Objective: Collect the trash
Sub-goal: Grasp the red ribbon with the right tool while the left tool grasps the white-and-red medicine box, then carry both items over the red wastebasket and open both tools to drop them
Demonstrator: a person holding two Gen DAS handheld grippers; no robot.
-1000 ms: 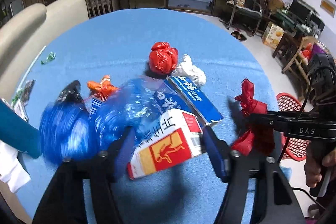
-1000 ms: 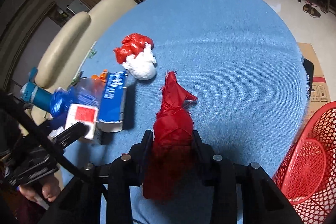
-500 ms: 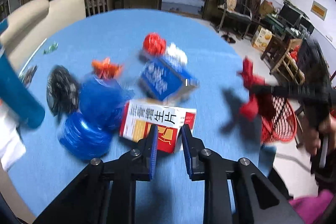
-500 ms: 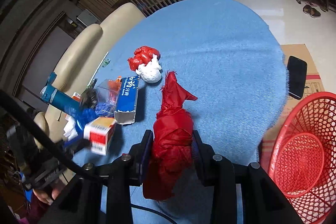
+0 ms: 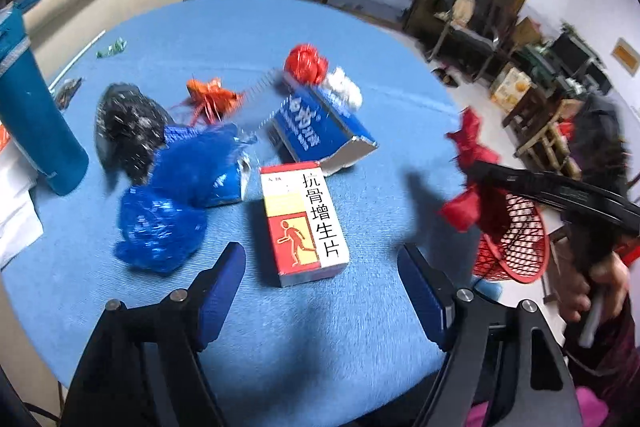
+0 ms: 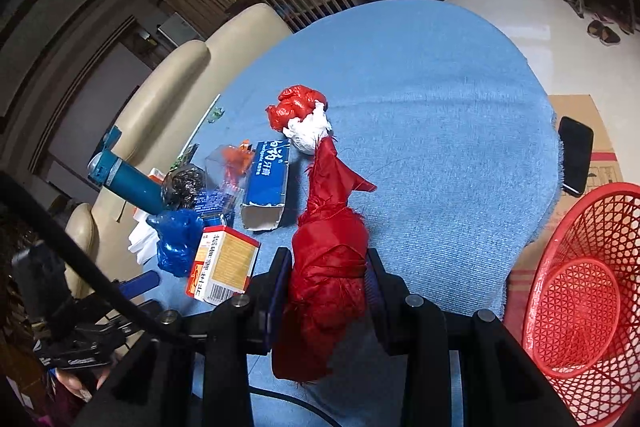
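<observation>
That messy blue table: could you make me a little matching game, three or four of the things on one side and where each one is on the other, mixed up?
Things:
1. red cloth bundle
2. medicine box with the running figure
3. red basket
4. teal bottle

Places:
A. on the floor beside the table
B. clamped between the right gripper fingers
C. lying flat on the blue table, just ahead of the left gripper, whose jaws are opening
D. at the table's edge, near the cream sofa

Pairs: 1-B, 2-C, 3-A, 4-D
</observation>
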